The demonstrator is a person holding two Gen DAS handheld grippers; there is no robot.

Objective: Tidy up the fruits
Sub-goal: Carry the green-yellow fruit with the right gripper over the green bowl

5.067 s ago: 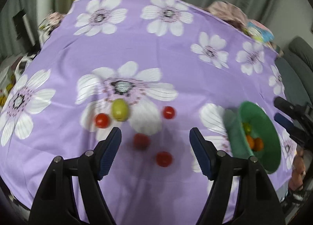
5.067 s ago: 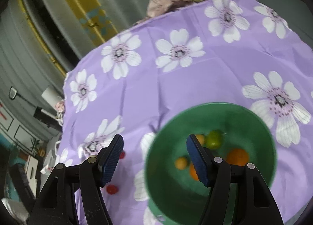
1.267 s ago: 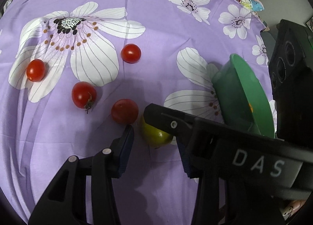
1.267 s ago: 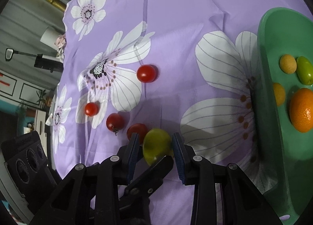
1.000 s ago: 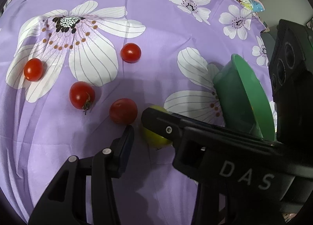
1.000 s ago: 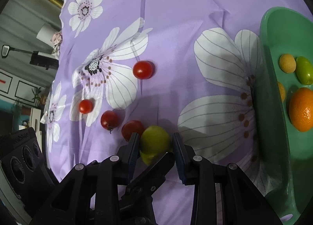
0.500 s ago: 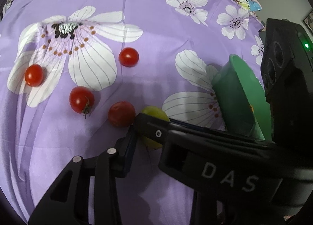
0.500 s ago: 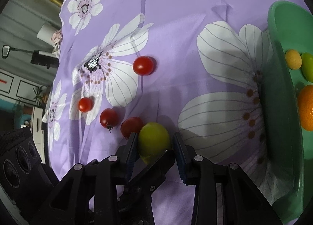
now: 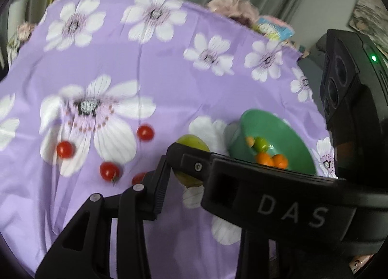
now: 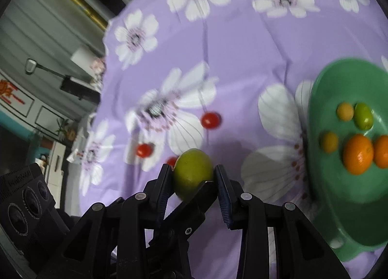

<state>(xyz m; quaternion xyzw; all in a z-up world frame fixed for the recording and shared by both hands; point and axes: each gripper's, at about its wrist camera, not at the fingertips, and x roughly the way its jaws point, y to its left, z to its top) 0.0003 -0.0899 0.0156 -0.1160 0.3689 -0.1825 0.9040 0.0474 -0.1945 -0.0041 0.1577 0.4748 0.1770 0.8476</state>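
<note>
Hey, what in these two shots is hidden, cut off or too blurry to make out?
- Left wrist view: the right tool's body hides the left tool's second finger and the lower half of the green fruit.
- Left wrist view: one tomato half hidden behind a finger.
- Right wrist view: green bowl cut by the right edge.

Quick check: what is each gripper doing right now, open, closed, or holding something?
Left gripper: jaws just opened slightly; lime between them, grip cannot be told.
Right gripper: closed on the green lime, lifted off the purple cloth.
</note>
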